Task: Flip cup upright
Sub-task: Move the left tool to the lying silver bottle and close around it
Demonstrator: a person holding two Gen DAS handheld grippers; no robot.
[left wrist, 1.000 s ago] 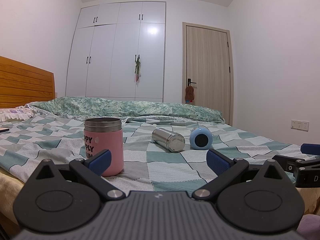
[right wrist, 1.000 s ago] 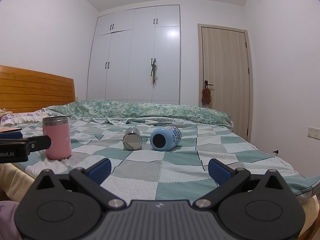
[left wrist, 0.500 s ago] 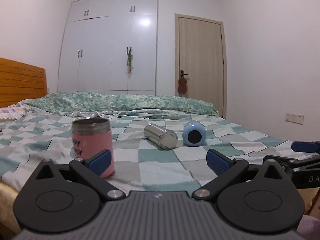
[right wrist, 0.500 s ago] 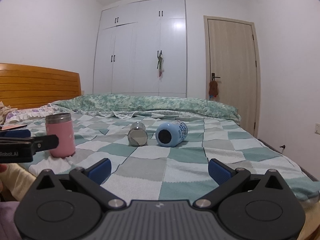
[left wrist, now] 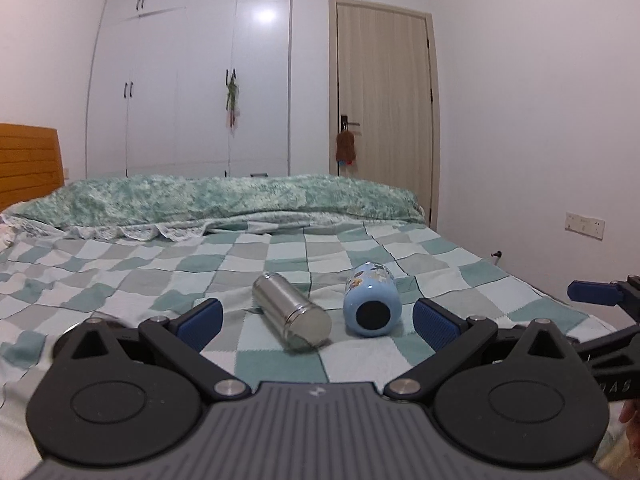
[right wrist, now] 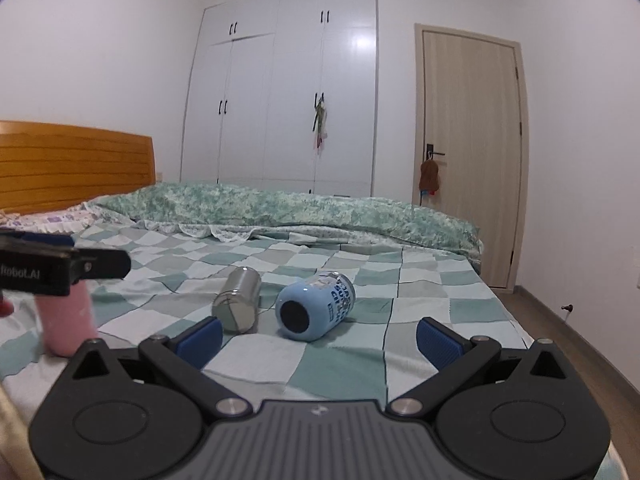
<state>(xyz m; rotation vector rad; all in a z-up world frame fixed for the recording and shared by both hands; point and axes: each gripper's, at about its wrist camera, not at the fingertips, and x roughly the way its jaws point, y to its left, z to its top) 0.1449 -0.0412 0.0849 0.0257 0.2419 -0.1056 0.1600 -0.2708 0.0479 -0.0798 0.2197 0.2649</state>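
A steel cup (left wrist: 291,314) (right wrist: 237,304) and a light blue cup (left wrist: 372,306) (right wrist: 315,306) lie on their sides on the checked bedspread, side by side. A pink cup (right wrist: 68,322) stands upright at the left, partly hidden behind the left gripper's finger in the right wrist view. My left gripper (left wrist: 316,322) is open and empty, with both lying cups just ahead between its fingers. My right gripper (right wrist: 318,336) is open and empty, a little short of the blue cup.
The bed (left wrist: 120,280) fills the foreground, with a rolled green quilt (left wrist: 224,200) along its far side and a wooden headboard (right wrist: 72,160) at left. White wardrobes and a closed door stand behind. The floor shows at the right of the bed.
My left gripper has swung right and forward, so the pink cup has left its view and the two lying cups sit centred. My right gripper has moved closer to the cups.
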